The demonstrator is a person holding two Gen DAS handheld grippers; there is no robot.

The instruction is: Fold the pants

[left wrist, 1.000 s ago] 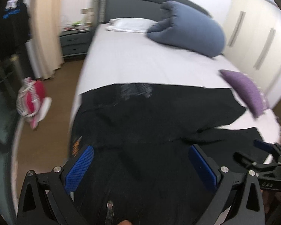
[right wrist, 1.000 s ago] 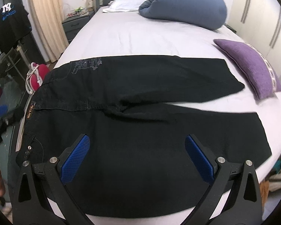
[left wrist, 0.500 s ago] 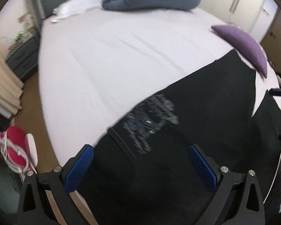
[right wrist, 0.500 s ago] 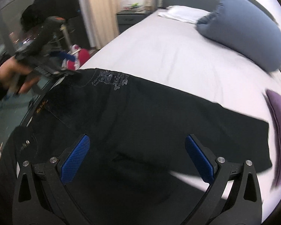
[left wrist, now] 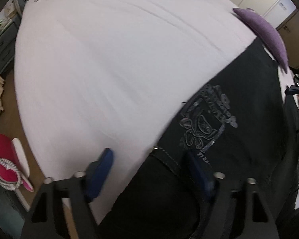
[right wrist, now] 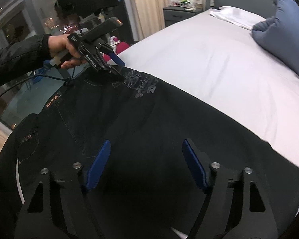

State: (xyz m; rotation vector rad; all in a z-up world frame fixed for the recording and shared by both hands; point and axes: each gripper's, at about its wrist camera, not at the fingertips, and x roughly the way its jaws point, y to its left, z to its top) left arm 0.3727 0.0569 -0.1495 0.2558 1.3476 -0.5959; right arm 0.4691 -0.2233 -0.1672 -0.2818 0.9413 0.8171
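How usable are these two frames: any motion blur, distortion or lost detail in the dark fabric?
Left wrist view: strong fisheye bulge on the bed sheet, motion smear on the left gripper, yet the pants show a readable emblem. Right wrist view: sharper; the right gripper is crisp, but the fabric beneath it is near-featureless black.

Soft, even indoor light brightens the white bed (left wrist: 101, 63), the black pants (right wrist: 149, 123) swallow detail, motion blur smears the left view, and fisheye bending darkens every corner.
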